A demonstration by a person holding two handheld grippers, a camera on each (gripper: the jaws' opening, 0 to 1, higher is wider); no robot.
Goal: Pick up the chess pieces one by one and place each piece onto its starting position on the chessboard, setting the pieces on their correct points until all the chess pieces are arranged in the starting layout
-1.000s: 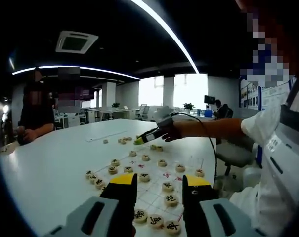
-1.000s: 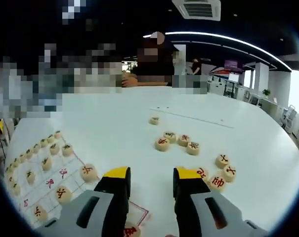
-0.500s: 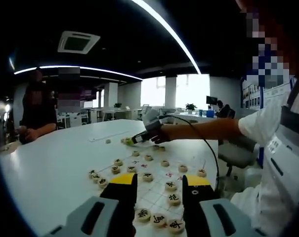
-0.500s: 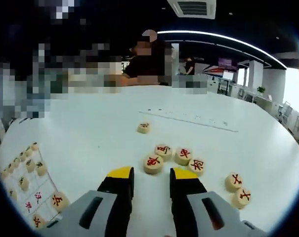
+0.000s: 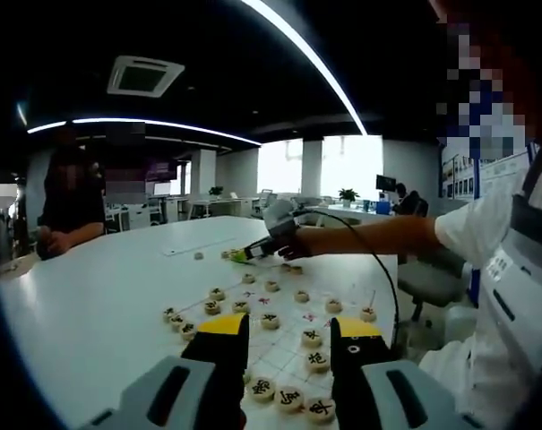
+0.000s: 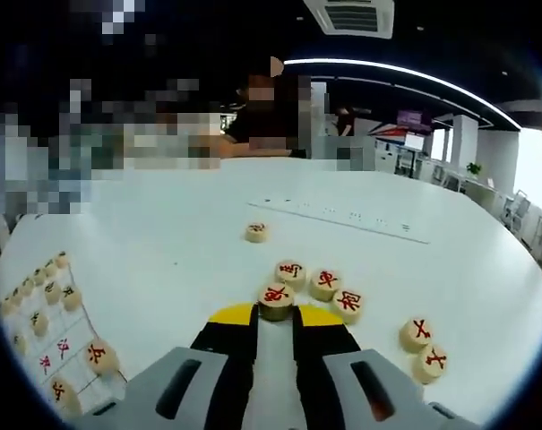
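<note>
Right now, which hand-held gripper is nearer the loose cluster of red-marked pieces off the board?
Right. The right hand-held gripper is at the cluster, jaws closed on its nearest piece. The left hand-held gripper hangs over the chessboard's near rows, far from it.

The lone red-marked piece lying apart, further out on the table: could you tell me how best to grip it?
The lone piece lies flat, a low disc with open table all round. I would bring the right hand-held gripper straight forward and pinch its rim on opposite sides.
</note>
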